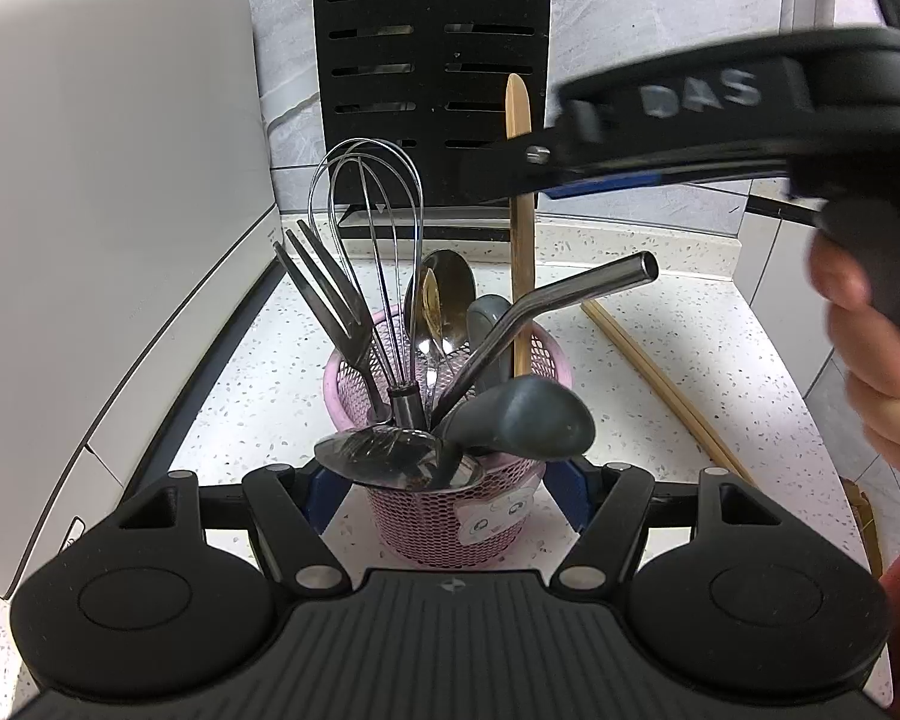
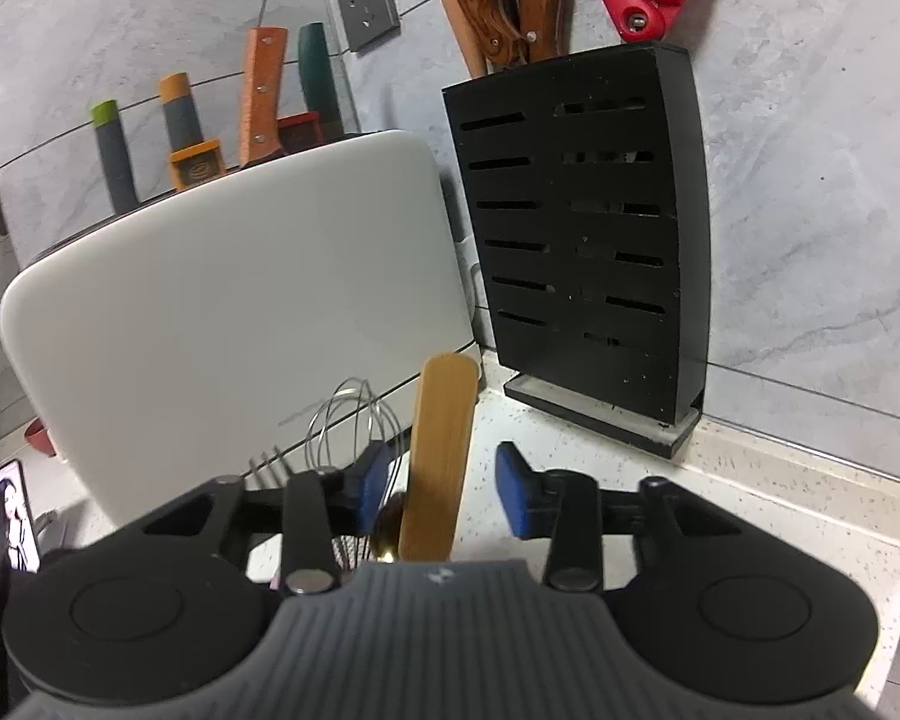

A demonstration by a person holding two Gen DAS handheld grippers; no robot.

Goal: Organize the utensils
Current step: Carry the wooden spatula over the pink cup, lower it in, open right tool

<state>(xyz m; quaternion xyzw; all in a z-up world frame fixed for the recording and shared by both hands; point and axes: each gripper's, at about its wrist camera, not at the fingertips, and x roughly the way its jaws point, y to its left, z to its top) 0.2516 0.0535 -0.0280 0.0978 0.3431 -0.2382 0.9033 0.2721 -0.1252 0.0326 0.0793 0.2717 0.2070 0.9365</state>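
The wooden spatula (image 2: 437, 456) stands upright in the pink mesh basket (image 1: 450, 516) on the desk (image 1: 690, 372), among a whisk (image 1: 369, 240), fork (image 1: 324, 300), spoons and a bent metal straw (image 1: 546, 306). The right tongs (image 2: 439, 489) are parted around its blade, blue pads clear on both sides, gripping nothing. The left tongs (image 1: 447, 480) clamp the basket's sides and steady it. To finish well, I judge the right should draw straight back without brushing the blade, while the left holds firm against tipping.
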